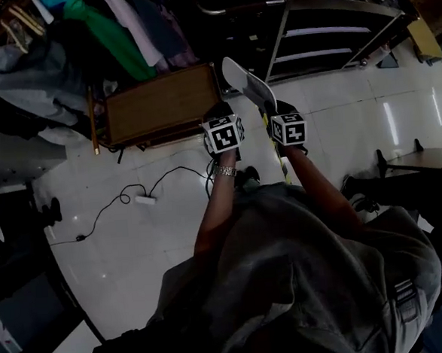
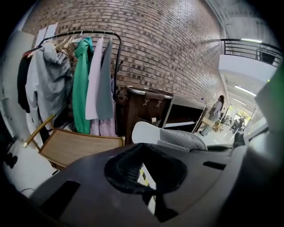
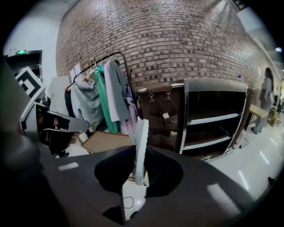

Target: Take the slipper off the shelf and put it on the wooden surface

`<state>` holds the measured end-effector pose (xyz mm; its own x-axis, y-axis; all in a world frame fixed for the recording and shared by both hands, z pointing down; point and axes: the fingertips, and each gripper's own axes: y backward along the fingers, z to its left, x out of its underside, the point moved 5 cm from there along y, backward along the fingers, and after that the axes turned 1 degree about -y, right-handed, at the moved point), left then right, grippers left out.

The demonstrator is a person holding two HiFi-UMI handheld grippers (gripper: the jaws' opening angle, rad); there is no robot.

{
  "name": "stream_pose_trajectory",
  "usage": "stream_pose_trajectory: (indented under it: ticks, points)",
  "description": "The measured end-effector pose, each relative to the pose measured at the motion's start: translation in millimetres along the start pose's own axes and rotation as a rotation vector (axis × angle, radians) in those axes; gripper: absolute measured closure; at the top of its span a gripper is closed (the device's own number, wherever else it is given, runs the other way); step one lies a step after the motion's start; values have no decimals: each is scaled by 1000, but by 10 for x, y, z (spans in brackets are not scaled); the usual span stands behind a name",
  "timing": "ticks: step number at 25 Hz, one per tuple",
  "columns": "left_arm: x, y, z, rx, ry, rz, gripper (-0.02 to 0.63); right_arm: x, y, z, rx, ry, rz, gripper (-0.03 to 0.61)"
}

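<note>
A white slipper with a grey upper hangs in the air, with my right gripper shut on its heel end. In the right gripper view the slipper stands edge-on between the jaws. It is above the floor, between the dark metal shelf and the low wooden surface. My left gripper hovers just left of the slipper, near the wooden surface's right edge. Its jaws are hidden behind its own body in the left gripper view, which shows the slipper close ahead.
A rack of hanging clothes stands behind the wooden surface, against a brick wall. A dark cabinet sits beside the shelf. A cable and power strip lie on the white floor. A table is at right.
</note>
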<state>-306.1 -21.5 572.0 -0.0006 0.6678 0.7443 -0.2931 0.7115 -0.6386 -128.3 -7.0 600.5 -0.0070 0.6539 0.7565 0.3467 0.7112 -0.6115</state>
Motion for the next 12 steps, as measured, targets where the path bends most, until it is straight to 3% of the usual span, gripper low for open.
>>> stream_pose_trajectory:
  ticks: [6,12]
  points:
    - [100,366,544,-91,54,-27,615,74,-459,692,-120,-3,45,522]
    - [618,662,929,-192,103,44,615,215,-1227,1068,-163,-108,74,522]
